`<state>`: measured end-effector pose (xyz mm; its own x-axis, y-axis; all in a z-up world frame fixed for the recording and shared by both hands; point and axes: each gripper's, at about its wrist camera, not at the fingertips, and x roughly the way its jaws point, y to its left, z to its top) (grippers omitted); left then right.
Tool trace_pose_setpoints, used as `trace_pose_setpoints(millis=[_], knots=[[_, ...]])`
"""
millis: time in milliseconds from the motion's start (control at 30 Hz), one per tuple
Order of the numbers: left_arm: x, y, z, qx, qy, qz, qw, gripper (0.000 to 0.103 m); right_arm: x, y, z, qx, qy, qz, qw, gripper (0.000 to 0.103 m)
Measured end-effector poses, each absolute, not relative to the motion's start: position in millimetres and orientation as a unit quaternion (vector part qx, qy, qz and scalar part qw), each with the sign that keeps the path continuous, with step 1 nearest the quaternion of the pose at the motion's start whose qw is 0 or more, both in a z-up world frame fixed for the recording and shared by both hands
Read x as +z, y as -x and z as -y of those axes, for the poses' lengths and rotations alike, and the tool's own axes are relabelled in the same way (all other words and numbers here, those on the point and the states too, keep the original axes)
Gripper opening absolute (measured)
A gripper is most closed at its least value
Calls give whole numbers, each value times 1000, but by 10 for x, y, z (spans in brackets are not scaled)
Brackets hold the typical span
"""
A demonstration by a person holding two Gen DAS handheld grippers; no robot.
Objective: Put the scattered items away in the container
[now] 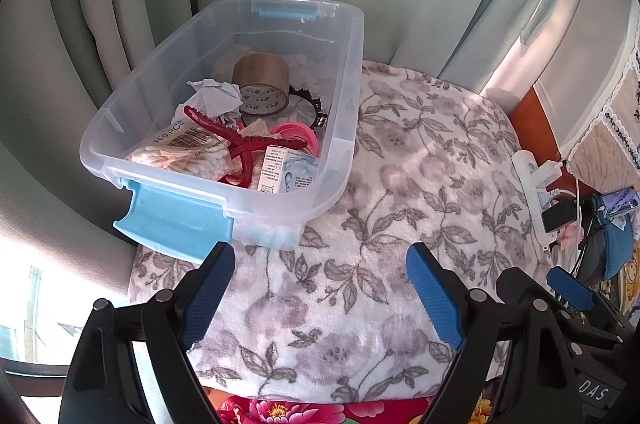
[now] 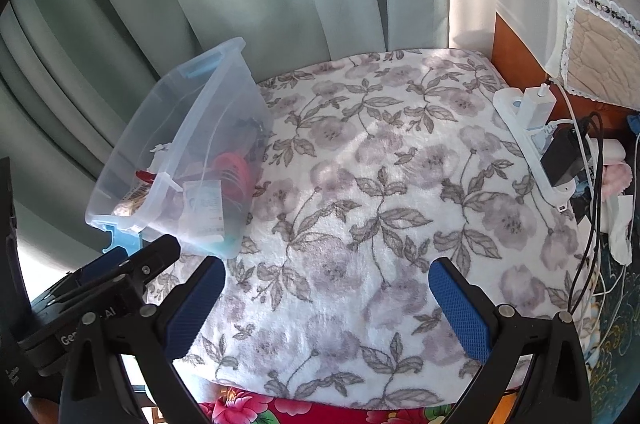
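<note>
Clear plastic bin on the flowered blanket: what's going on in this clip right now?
The clear bin sits at the blanket's left edge, already holding a tape roll, crumpled paper, a red hair claw, a pack of cotton swabs and a small box. The left gripper and right gripper both hover open over bare blanket, holding nothing. No loose items show there, so the tidying looks done.

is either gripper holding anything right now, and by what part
Nothing is held. The left gripper and right gripper both have open jaws over the bare floral blanket; the items lie in the plastic box.
</note>
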<state>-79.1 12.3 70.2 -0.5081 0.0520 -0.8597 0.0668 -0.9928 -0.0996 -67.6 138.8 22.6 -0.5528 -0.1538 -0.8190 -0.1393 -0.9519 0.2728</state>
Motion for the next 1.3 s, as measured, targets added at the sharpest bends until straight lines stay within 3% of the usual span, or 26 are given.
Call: trace_pose_setpoints(millis=[1300], knots=[[862, 720, -82, -894, -445, -55, 12, 88, 483, 610, -1249, -893, -434, 111, -35, 103]])
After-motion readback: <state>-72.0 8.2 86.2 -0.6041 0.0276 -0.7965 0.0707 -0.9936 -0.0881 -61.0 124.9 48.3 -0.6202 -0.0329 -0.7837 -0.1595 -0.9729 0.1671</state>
